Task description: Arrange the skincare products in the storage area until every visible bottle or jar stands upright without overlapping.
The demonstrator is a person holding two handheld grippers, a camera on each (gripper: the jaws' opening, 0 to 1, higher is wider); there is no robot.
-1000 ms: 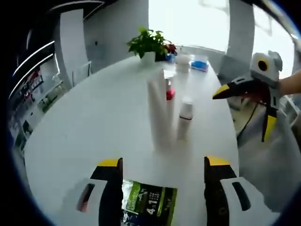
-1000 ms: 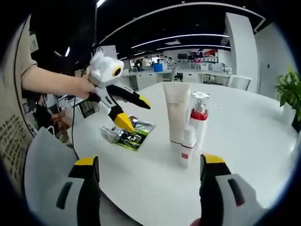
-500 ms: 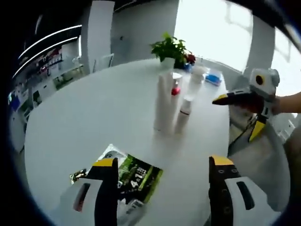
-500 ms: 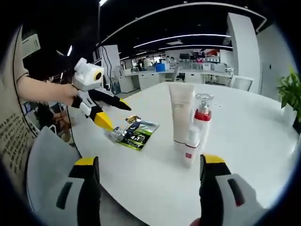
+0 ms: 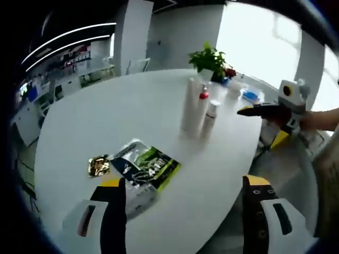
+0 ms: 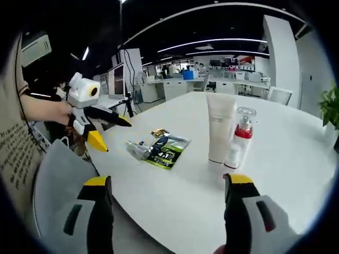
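1. A white tube (image 6: 221, 127), a red-collared pump bottle (image 6: 243, 135) and a small white bottle (image 6: 231, 156) stand upright, close together, right of centre in the right gripper view.
2. Green sachets (image 5: 143, 165) lie flat, centre left in the left gripper view.
3. Both claws, left gripper (image 5: 185, 219) and right gripper (image 6: 165, 211), are spread wide and empty.
4. The bottles look light, smooth and tippy; grip mid-body.
5. Since a second ago, both grippers have drawn back from the table (image 5: 95, 121).

Blown-out window (image 5: 265, 47) glare, dim ceiling strips (soft, motion-blurred), heavy fisheye bending at edges.
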